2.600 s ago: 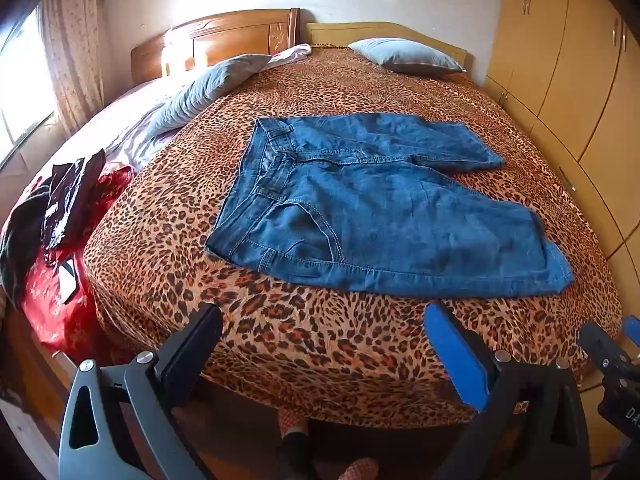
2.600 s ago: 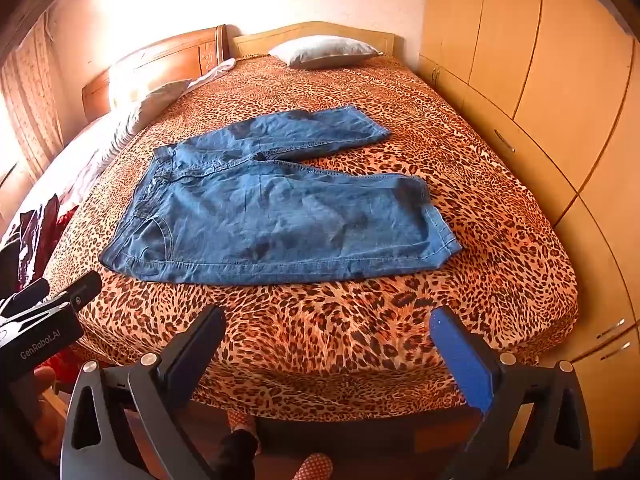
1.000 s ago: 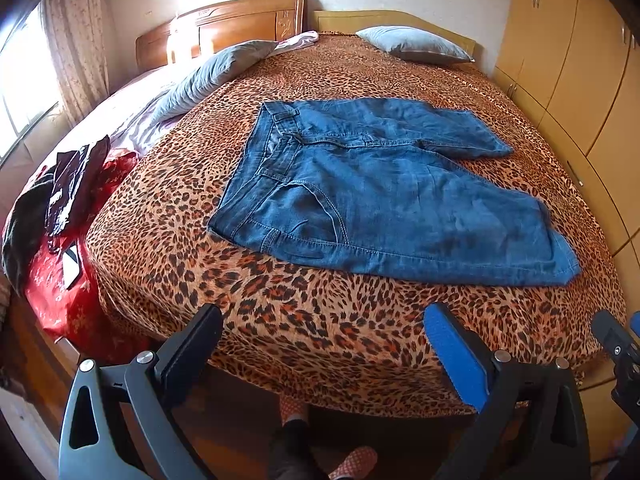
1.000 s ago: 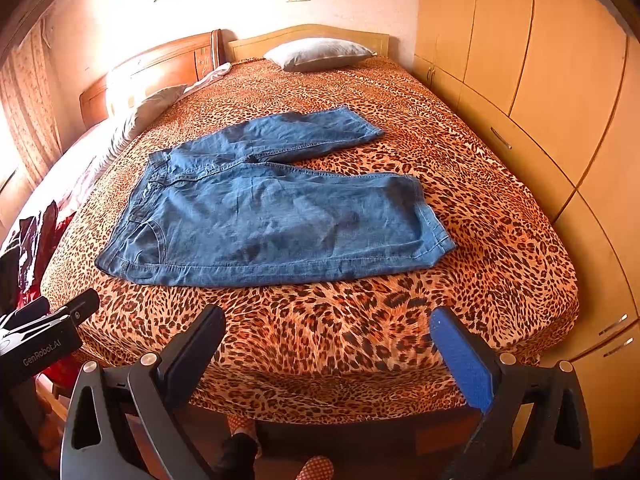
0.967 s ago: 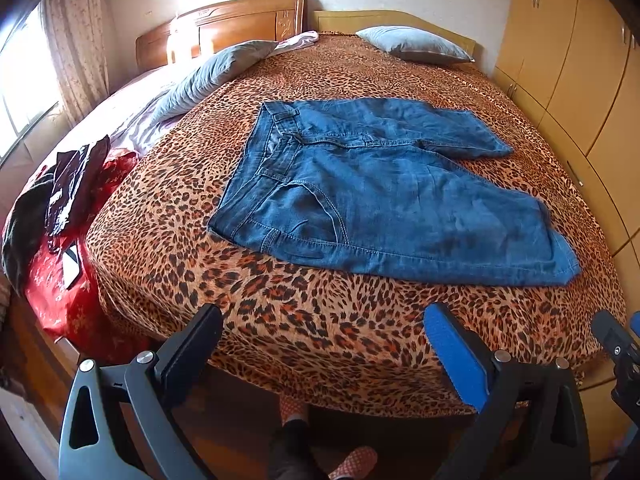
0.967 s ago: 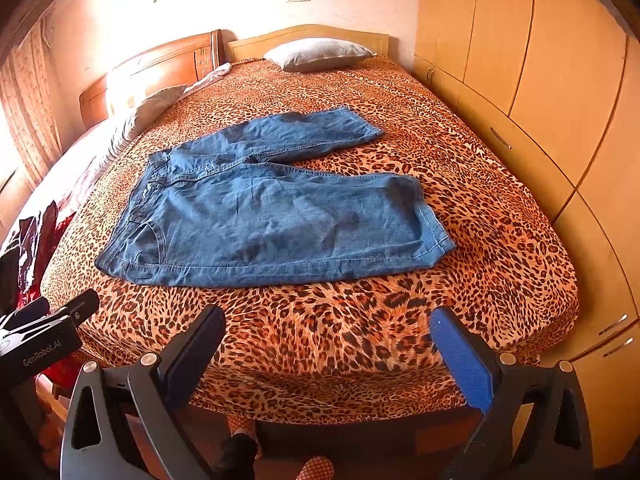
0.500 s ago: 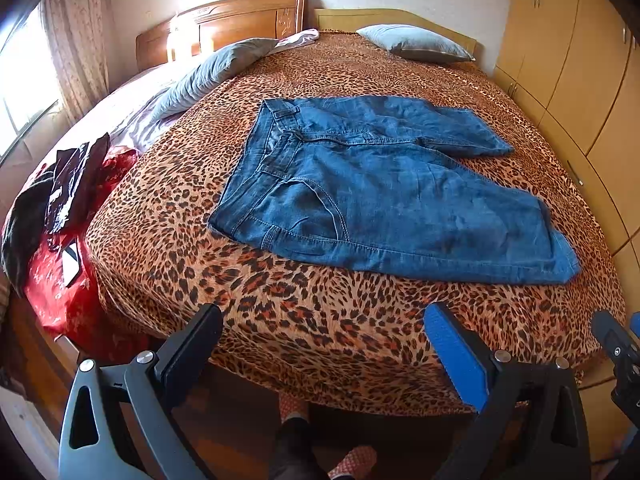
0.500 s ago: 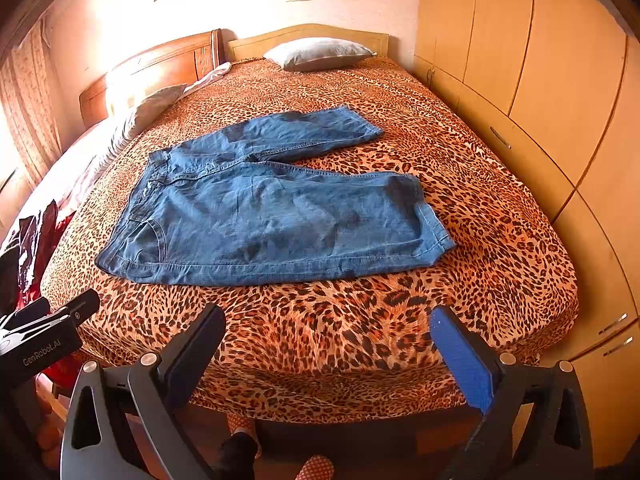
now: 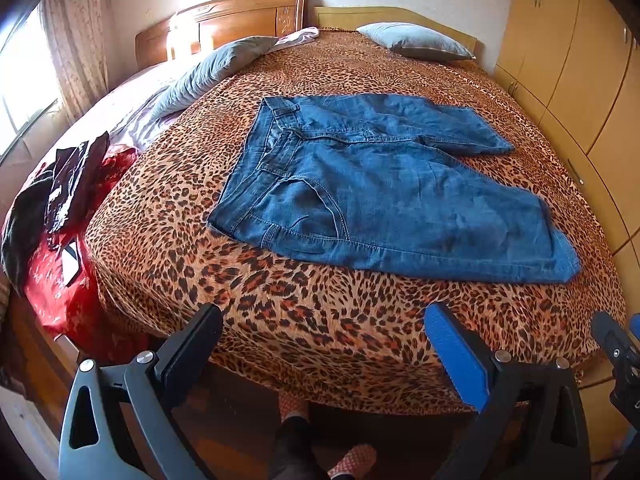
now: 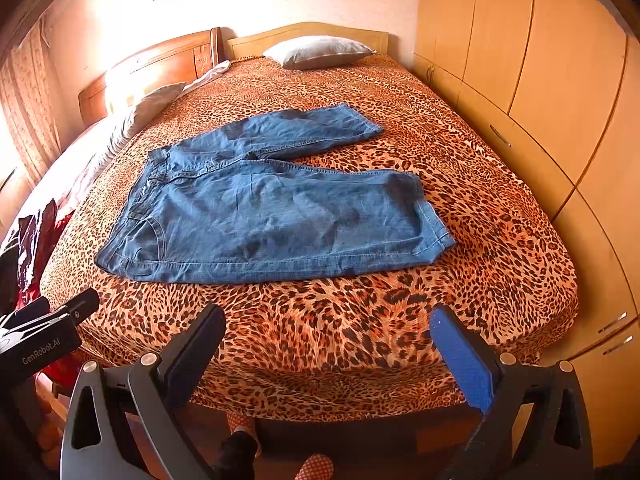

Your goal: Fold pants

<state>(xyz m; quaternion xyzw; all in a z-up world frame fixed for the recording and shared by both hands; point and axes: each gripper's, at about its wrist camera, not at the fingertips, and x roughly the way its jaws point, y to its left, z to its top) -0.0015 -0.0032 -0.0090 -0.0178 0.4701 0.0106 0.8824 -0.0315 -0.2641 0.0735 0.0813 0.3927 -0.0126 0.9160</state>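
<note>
Window: daylight is coming through a curtain point(image 9: 76, 40) at far left.
Clothes: dark garments point(image 9: 60, 188) are lying on a red cloth point(image 9: 60, 292) at the bed's left corner.
Bed: a leopard-print cover point(image 9: 320, 300) is spreading over the bed, with wooden headboards point(image 9: 224, 20) against the far wall.
Pillows: a grey pillow point(image 9: 216, 68) is resting left of centre near the headboards; a second pillow point(image 10: 320, 52) is sitting at the far end.
Pants: blue denim pants point(image 9: 380, 188) are lying flat in the middle of the bed, unfolded, waistband to the left, legs reaching right; the far leg is angling away from the near leg, leaving a wedge of cover between the hems.
Left gripper: the left gripper point(image 9: 324, 344) is hovering off the near bed edge, jaws spread wide and holding nothing, well apart from the pants.
Right gripper: the right gripper point(image 10: 328, 344) is hanging over the same edge, jaws likewise released and empty, clear of the denim.
Person: feet in patterned socks point(image 10: 316, 466) are standing on the floor below the bed edge.
Wardrobe: tan wardrobe doors point(image 10: 560, 60) are lining the right wall beside the bed.
</note>
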